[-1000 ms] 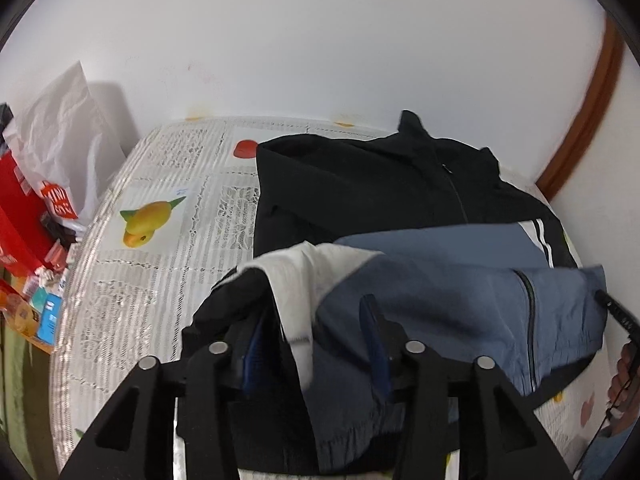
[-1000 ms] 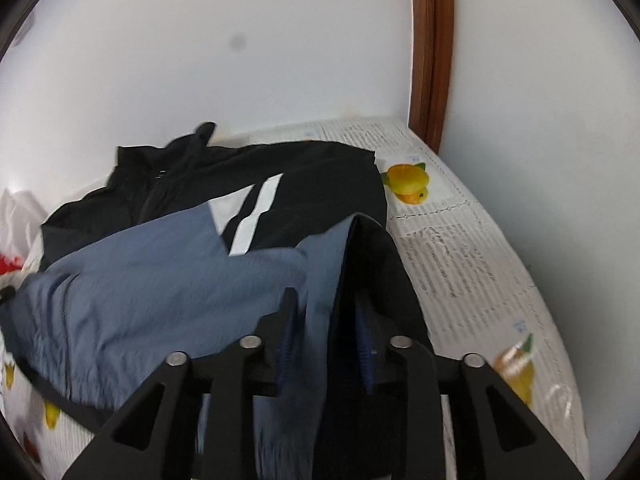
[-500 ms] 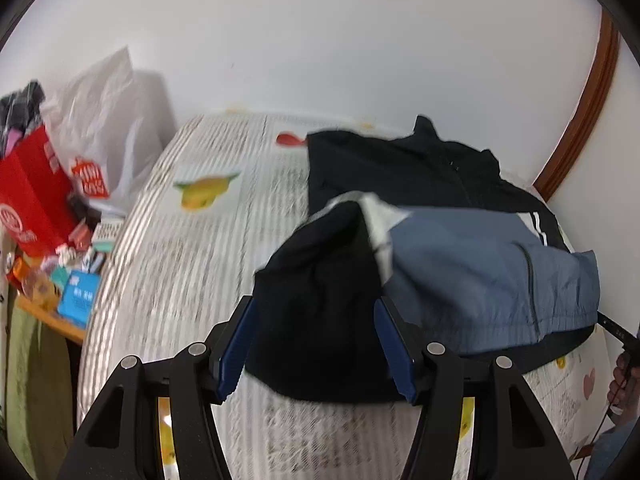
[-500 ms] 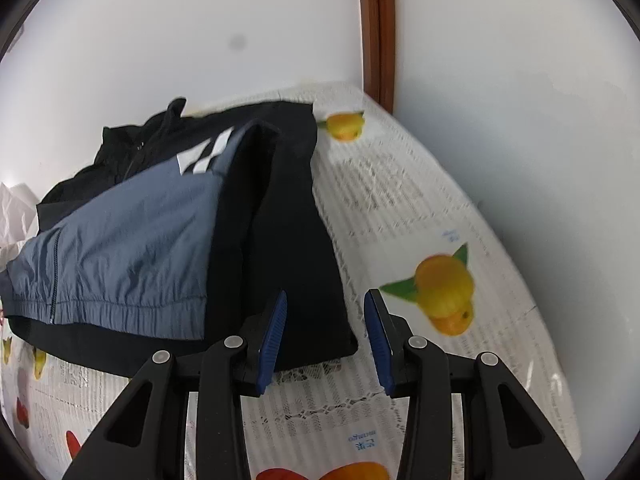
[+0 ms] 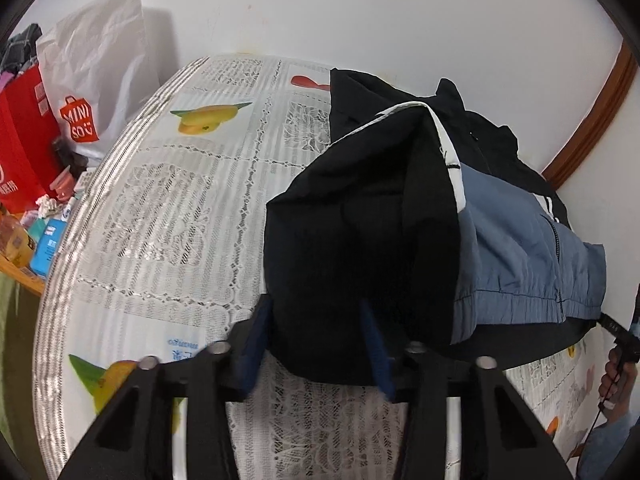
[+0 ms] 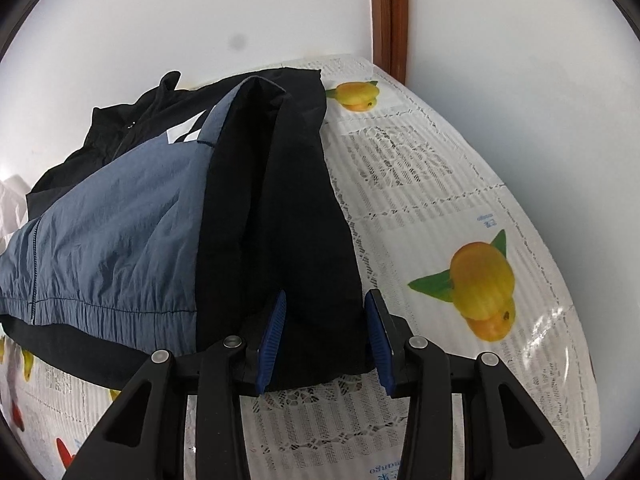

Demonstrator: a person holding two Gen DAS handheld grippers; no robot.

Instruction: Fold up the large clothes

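Note:
A black and blue zip jacket (image 5: 400, 224) lies on the table, both black sleeves folded in over its blue front panel (image 5: 532, 248). My left gripper (image 5: 316, 340) is open, its blue pads either side of the left folded black sleeve near the hem, not pinching it. In the right wrist view the jacket (image 6: 120, 240) fills the left. My right gripper (image 6: 324, 336) is open around the hem end of the right folded black sleeve (image 6: 288, 208).
The table wears a white lace cloth printed with fruit (image 6: 480, 276), also in the left wrist view (image 5: 168, 216). A red bag (image 5: 24, 140), a white shopping bag (image 5: 100, 76) and clutter stand off its left edge. White walls and a brown door frame (image 6: 388, 16) lie behind.
Both grippers let go of the sleeves they had carried over the jacket, opened wide and dropped back towards the hem. The sleeves now lie folded on the jacket.

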